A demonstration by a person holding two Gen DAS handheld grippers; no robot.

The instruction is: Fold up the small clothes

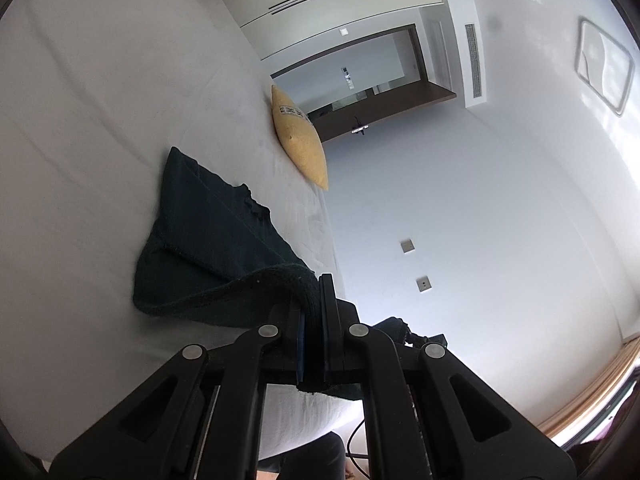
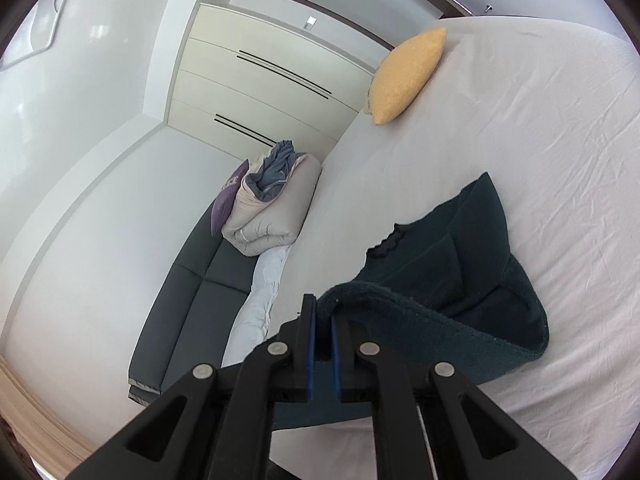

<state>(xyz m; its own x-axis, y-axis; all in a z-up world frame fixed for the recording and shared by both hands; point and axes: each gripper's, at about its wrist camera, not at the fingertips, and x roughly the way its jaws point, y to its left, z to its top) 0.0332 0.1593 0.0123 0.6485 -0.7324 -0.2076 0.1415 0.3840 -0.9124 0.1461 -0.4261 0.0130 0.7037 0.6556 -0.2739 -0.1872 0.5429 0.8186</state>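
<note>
**Dark garment gripped at two edge points above the bed**

A folded duvet (image 2: 276, 208), a purple cushion (image 2: 228, 200) and a grey headboard (image 2: 200, 276) are shown only in the right wrist view; wall switches (image 1: 408, 246) are seen only in the left. The yellow pillow (image 1: 300, 140) is shown in both. The dark green garment (image 1: 212, 236) is draped on the white bed sheet (image 1: 100, 120), its thick hem lifted. That hem is pinched by the closed left gripper (image 1: 314, 304) and by the closed right gripper (image 2: 324, 320).

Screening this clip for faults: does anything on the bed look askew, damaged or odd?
Nothing stands out. Both the left gripper and the right gripper pinch the hem of the dark garment, its far end resting on the sheet. No damage visible.
</note>
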